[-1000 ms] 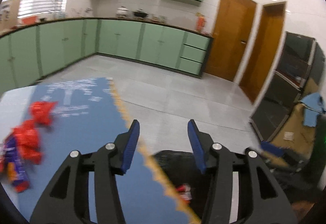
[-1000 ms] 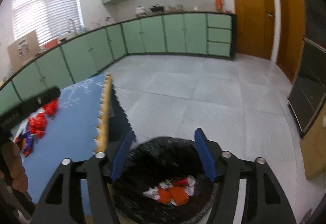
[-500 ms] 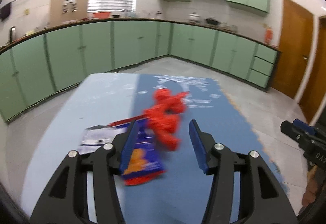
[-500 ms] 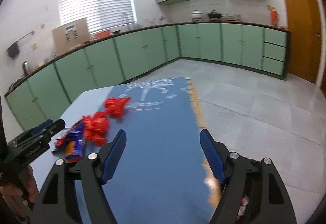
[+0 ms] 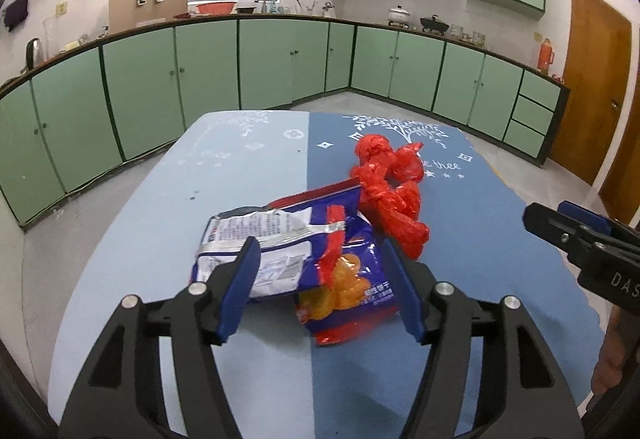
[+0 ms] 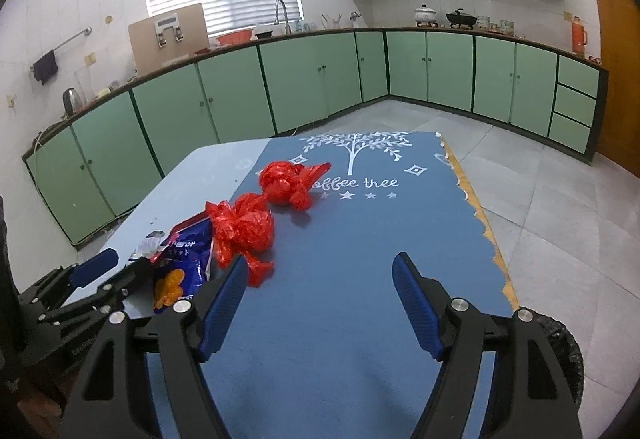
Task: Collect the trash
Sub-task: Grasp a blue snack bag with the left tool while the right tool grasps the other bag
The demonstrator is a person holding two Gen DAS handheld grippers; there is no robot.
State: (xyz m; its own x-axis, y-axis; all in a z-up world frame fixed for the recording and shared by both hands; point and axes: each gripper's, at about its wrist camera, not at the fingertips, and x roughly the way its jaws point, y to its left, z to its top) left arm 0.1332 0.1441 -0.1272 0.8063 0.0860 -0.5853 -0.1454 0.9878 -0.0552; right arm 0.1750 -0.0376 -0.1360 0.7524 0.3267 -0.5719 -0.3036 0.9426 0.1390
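Snack bags [image 5: 320,259], two crumpled blue foil packets, lie overlapping near the middle of the table [image 5: 160,239], one showing its printed silver back, the other its picture of orange snacks. They look empty or nearly so: light, thin, crackly and slick, likely to slide on the cloth if nudged and to fold rather than resist. A raised crimped seam or a puckered fold seems the surest place to pinch; a flat panel would probably slip.

Just beyond, touching the bags, sit two knotted red plastic wads [image 5: 390,199], soft, squashy and weightless by the look of them, easy to take anywhere on their bulk.

The left tongs [image 5: 320,275] frame the bags, jaws opening, the packets between them but the pads not pressing. The right tongs [image 6: 318,295] hang spread over bare blue cloth to the right of the red wads, holding nothing. A black-lined bin [image 6: 560,343] shows at the table's right edge.
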